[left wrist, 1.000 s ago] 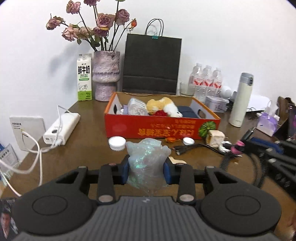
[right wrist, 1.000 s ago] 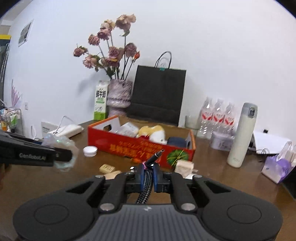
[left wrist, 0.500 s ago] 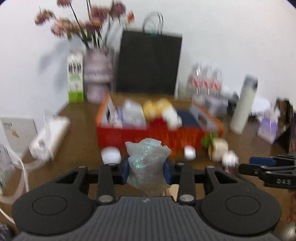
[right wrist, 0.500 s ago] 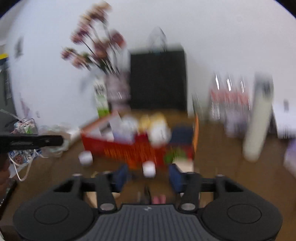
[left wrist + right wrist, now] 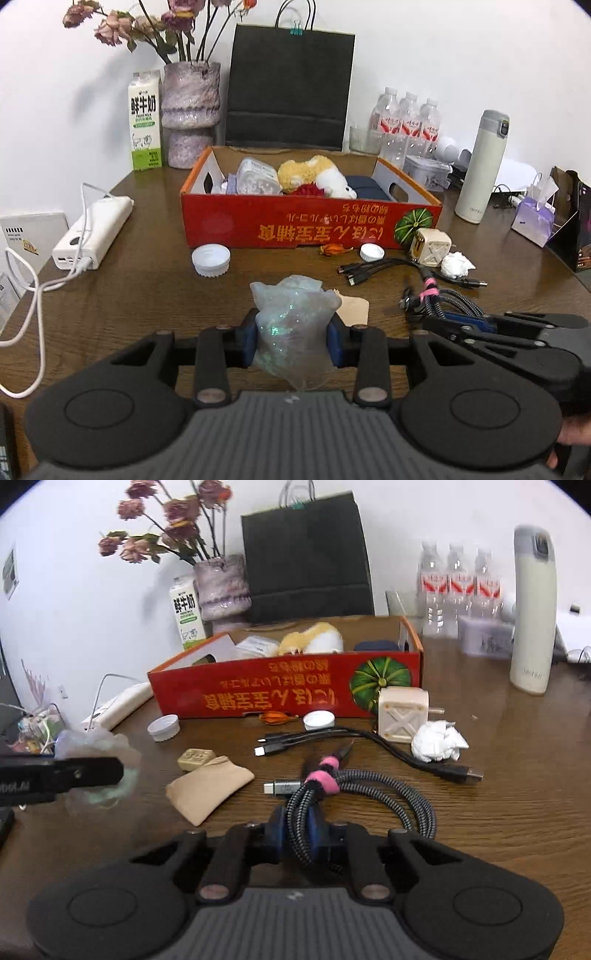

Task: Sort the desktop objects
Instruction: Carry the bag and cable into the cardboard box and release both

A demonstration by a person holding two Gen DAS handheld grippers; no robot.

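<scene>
Braided cable, coiled and tied with a pink strap, sits pinched at one loop between the closed jaws of the right gripper; those jaws have just been closing, and the rest of the coil lies on the table. The left gripper is clamped on a crumpled iridescent plastic bag, held just above the wood.

Only one loop is caught, so a lift could let the coil sag, swing and snag the black multi-head cable lying just beyond it, dragging that along. The bag is soft and slippery-looking and may slide out if the left hand jerks.

Close by the right gripper lie a tan folded pouch and a small block; farther off are a crumpled paper ball, a cream charger and two white caps. The red box stands behind them with its top open, and its near wall must be cleared. The two grippers are near each other, so crossing paths risks a knock.
</scene>
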